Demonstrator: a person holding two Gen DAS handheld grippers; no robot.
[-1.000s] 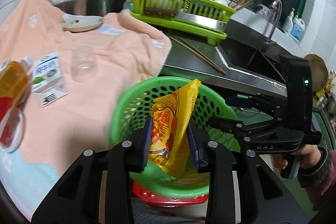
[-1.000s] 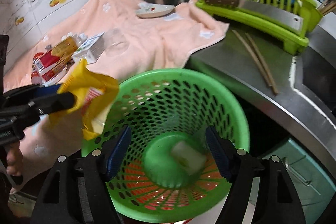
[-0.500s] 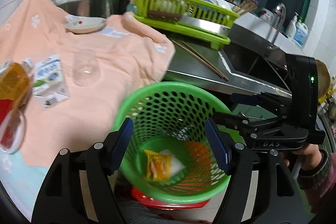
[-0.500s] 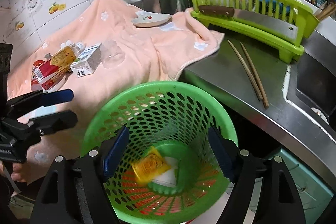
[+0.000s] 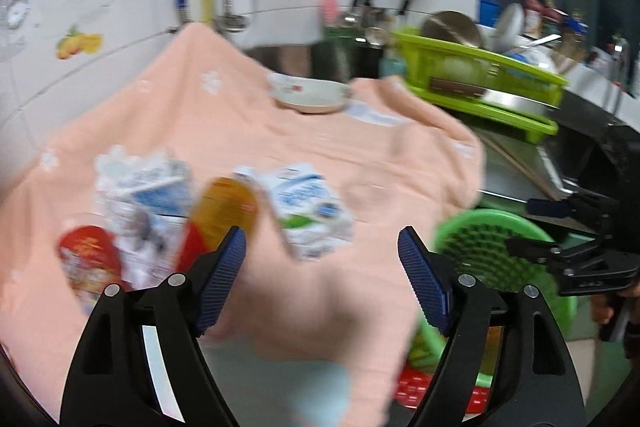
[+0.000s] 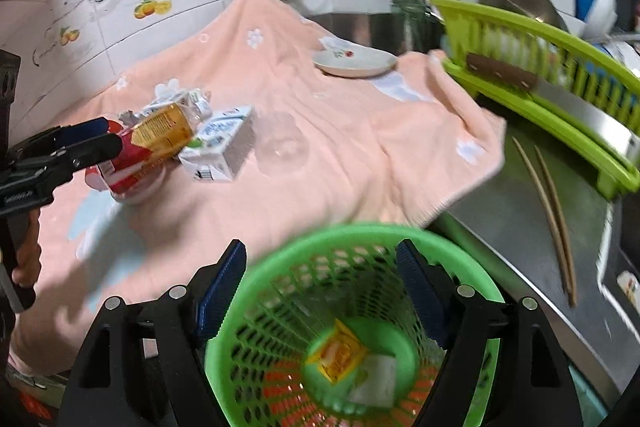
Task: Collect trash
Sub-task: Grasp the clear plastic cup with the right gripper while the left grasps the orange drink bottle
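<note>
A green perforated basket (image 6: 360, 247) sits below the counter edge with a yellow snack wrapper (image 6: 338, 357) and a white scrap (image 6: 374, 383) in its bottom. My right gripper (image 6: 322, 291) is open and hovers over the basket's rim. My left gripper (image 5: 322, 281) is open and empty above the peach towel (image 5: 320, 155), facing a pile of trash: a white-blue milk carton (image 5: 308, 211), an orange-red carton (image 5: 218, 215), a crumpled white pack (image 5: 140, 183) and a red lid (image 5: 88, 263). In the right wrist view the left gripper (image 6: 86, 139) is beside the orange-red carton (image 6: 156, 139).
A clear glass (image 6: 282, 147) lies on the towel near the white-blue carton (image 6: 222, 143). A white saucer (image 6: 354, 63) sits at the towel's far end. A lime dish rack (image 6: 560, 75) with a cleaver and two chopsticks (image 6: 548, 207) are on the steel counter at right.
The yellow wrapper, held by my left gripper a second ago, dropped into the basket. My left gripper then opened and swung left to the trash pile on the towel.
</note>
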